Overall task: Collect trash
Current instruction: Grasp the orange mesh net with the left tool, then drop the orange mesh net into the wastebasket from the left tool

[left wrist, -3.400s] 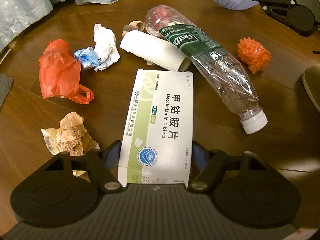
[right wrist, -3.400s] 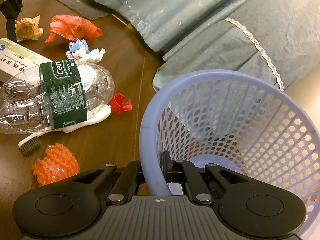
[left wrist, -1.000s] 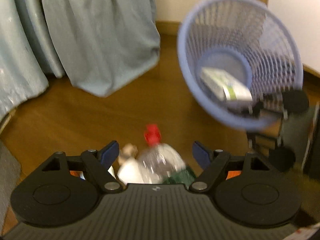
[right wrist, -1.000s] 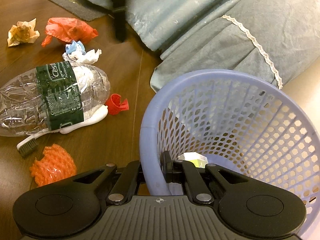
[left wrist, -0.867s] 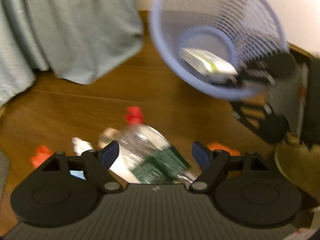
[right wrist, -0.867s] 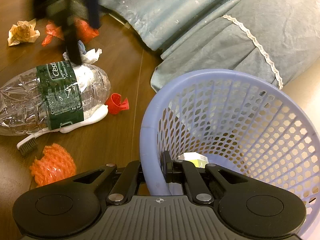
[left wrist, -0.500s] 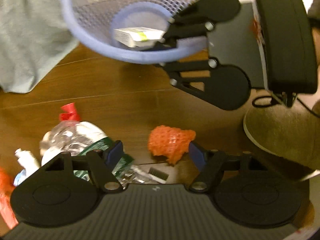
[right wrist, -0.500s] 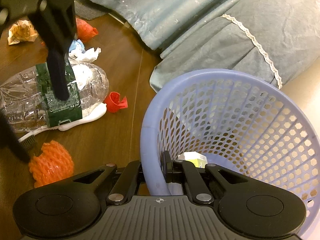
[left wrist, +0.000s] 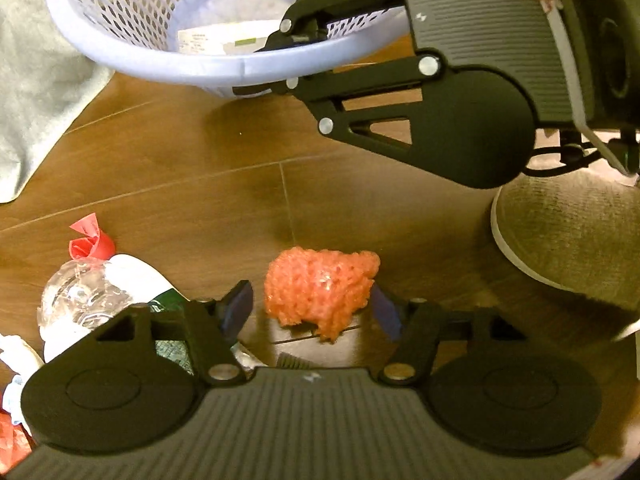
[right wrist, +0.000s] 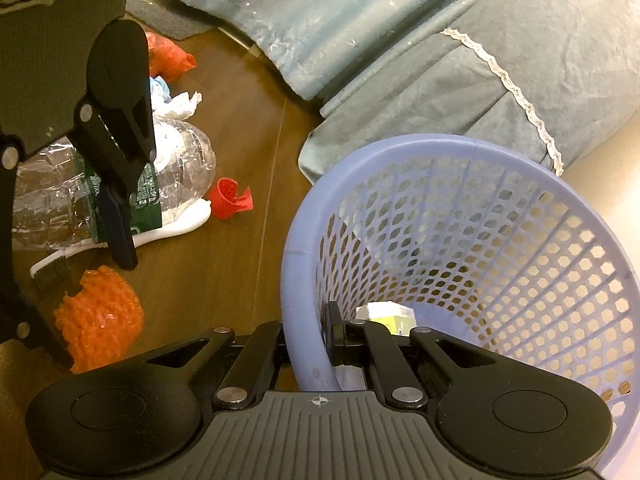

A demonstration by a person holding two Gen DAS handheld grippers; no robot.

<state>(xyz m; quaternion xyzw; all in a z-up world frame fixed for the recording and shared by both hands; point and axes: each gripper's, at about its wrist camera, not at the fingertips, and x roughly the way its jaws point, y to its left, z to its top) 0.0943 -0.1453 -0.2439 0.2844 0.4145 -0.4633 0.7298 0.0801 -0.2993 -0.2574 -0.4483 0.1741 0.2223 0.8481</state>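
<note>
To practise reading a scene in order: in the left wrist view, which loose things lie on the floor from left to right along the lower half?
Crushed clear plastic bottle with green label → orange foam net wad → grey round-edged mat.

Bare floor (left wrist: 224,184) lies open at my twelve o'clock. The crushed bottle (left wrist: 86,300) crowds nine, a slipper (left wrist: 568,236) two.

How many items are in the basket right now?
1: a white-and-green box lying on the floor of the lavender basket. Anything under it or behind the near wall may be hidden.
</note>
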